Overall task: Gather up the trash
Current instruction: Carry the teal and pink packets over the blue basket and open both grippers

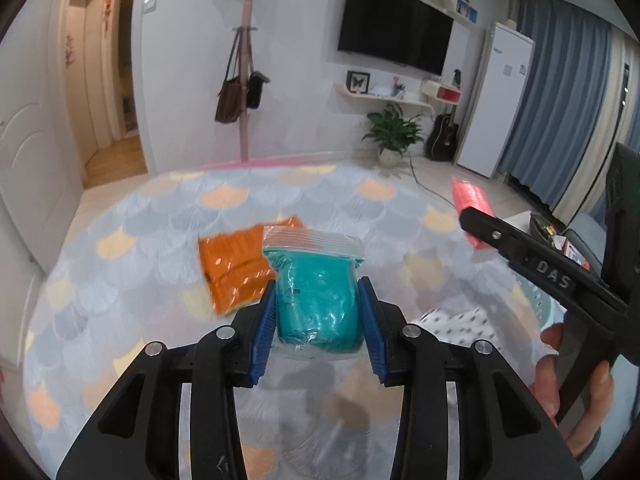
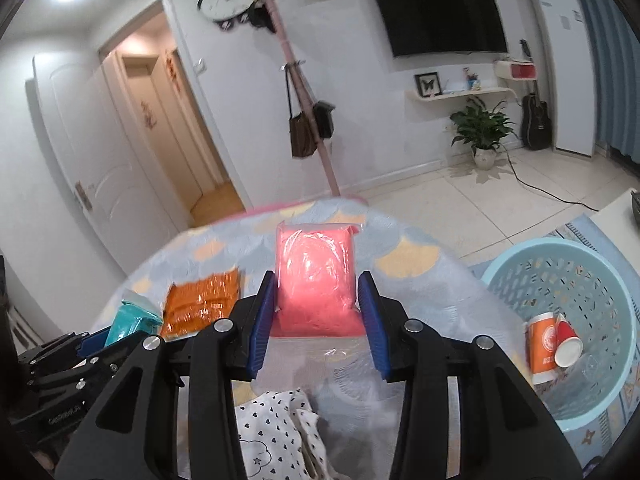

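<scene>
My left gripper [image 1: 320,312] is shut on a zip bag of teal stuff [image 1: 318,300], lifted above the round table; its blue pads [image 1: 267,328] press both sides. My right gripper [image 2: 316,316] is shut on a plastic bag of pink stuff [image 2: 316,280], also off the table. In the left wrist view the right gripper [image 1: 470,220] reaches in from the right with the pink bag [image 1: 472,200]. The left gripper [image 2: 96,340] with the teal bag [image 2: 130,318] shows at lower left in the right wrist view. An orange packet [image 1: 236,266] [image 2: 200,304] lies on the table.
The table has a scale-pattern cloth [image 1: 160,220] under clear film. A dotted white cloth [image 2: 276,432] lies at its near edge. A light blue basket [image 2: 568,276] stands on the floor to the right, holding paper cups [image 2: 554,346]. A pink coat stand [image 2: 304,120] rises behind the table.
</scene>
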`<state>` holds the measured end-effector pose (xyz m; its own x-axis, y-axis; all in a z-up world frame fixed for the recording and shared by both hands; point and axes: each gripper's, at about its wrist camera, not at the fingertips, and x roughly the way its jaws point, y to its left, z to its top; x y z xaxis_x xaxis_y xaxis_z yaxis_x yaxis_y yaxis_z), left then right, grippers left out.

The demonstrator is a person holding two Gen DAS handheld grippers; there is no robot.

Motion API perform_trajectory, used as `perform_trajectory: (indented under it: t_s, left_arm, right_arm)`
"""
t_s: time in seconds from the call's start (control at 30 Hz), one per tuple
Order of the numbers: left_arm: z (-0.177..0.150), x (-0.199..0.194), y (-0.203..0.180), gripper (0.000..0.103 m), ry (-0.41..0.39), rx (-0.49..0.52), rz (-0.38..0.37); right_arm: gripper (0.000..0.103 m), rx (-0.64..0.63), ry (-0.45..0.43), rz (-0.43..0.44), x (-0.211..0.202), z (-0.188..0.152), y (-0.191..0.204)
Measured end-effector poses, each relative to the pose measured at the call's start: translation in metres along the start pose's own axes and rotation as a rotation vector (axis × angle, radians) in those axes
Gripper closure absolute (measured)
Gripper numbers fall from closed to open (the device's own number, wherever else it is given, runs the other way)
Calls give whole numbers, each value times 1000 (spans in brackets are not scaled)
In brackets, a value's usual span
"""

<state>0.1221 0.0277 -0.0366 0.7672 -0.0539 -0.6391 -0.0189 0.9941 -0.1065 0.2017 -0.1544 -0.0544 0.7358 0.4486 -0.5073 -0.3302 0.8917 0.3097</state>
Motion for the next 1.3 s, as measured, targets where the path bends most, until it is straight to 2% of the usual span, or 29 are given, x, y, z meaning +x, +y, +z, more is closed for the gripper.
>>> perform_trajectory:
  t_s: [0.2,0.33,0.47,0.6,0.73,0.87,0.9,0.97,1.03,1.17,1.3]
  left_arm:
    - [26,-3,-29,65,-45,55,-49]
    - [45,-2,-64,65,-79,113,-105]
    - [59,5,-104,65,-98,176,-164]
    - [69,19,-139,65,-97,224,-217]
    - [75,48,-172,65,-54,244,-275]
    - [71,83,-198,65,22,277,-297]
    - [70,93,-202,65,52,282,-309]
    - [68,118,-209,65,156,254,-384]
    - [67,136,-214,65,210,233,-419]
    - [65,156,-227,65,236,244,-423]
    - [57,167,-239,65,237,298,-393]
  right_arm:
    - [65,67,-79,-55,-40,20,-26]
    - [65,103,-123,-149,-63,27,-53]
    - [65,158,-137,-211,-74,27,-85]
    - [65,228,-110,-277,-73,22,-125]
    - [65,278,-65,-323,-66,11,-153]
    - [65,338,8,-376,-51,-7,-182]
    - [65,360,33,-391,-44,-13,-191]
    - [65,388,66,-414,-36,-22,-203]
    - [65,407,96,-434,-30,-30,-215]
    - [65,429,125,-457,-26,-40,-233]
    - [65,445,142,-468,-22,-45,-241]
